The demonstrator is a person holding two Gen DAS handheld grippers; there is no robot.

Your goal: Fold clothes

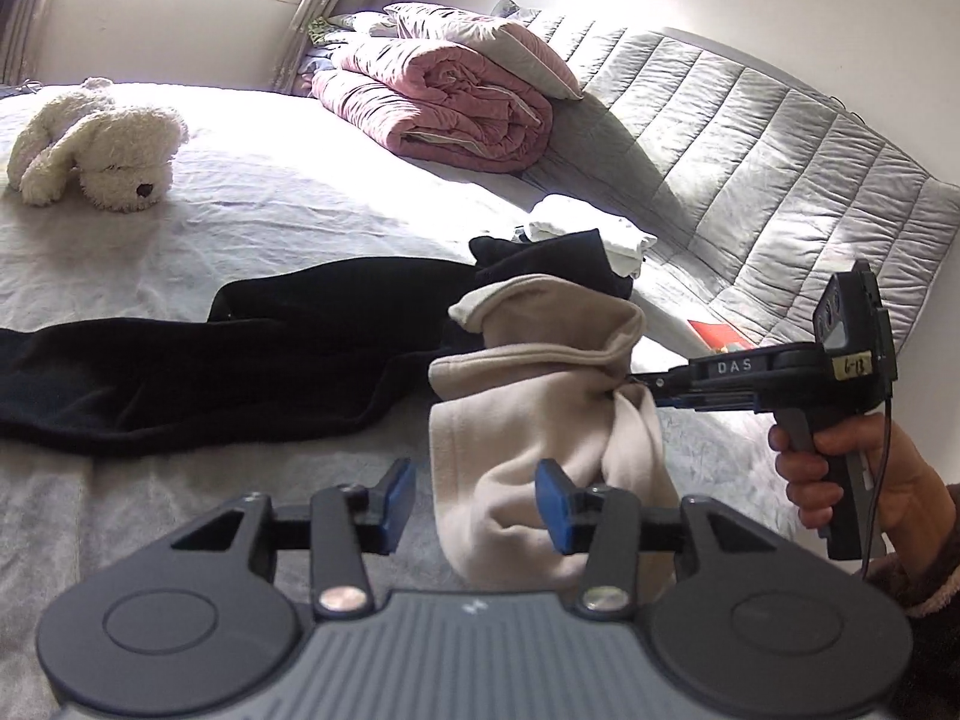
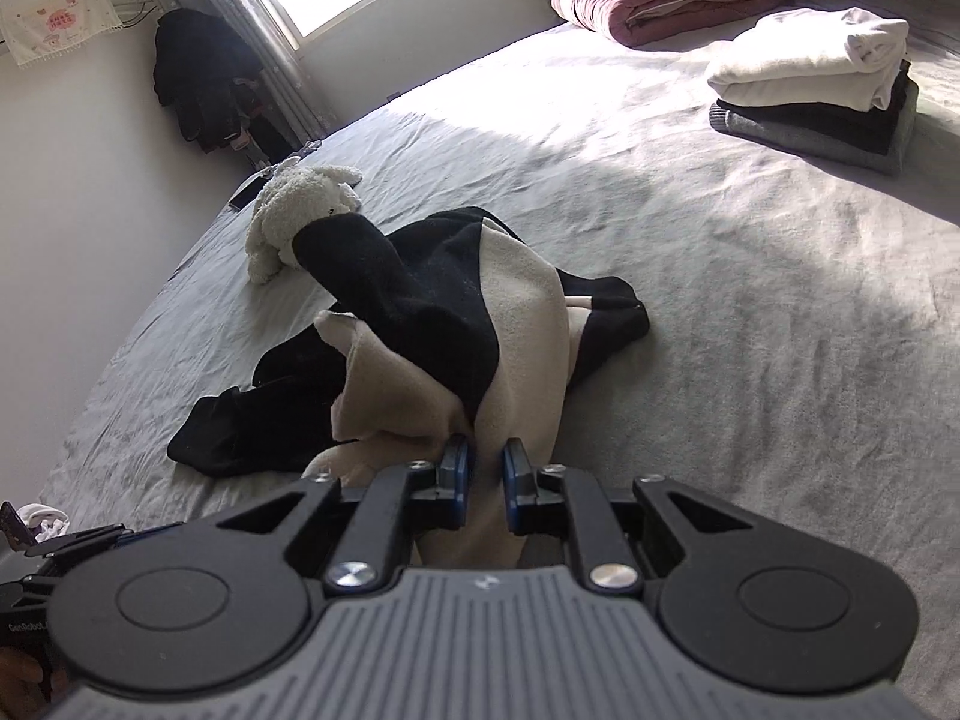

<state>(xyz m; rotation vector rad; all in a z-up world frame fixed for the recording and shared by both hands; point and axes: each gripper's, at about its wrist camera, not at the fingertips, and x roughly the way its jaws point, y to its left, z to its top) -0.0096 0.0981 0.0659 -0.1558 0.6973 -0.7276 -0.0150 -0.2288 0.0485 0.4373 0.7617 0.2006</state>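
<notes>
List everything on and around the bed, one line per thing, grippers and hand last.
beige and black garment: one, beige with black sleeves, on the bed's near side, one part lifted
stuffed dog: one, cream, lying on the sheet beyond the garment
pink quilt: one, folded, at the head of the bed
pillow: one, pale, on top of the quilt
folded stack: one pile, white over black over grey, near the quilt
bed sheet: one, light grey, wrinkled
phone: one, dark, at the bed's far edge
dark clothes: hanging in the corner by the window
left gripper: open, beige cloth behind its right pad
right gripper: shut on the beige cloth
hand: holding the right gripper's handle
</notes>
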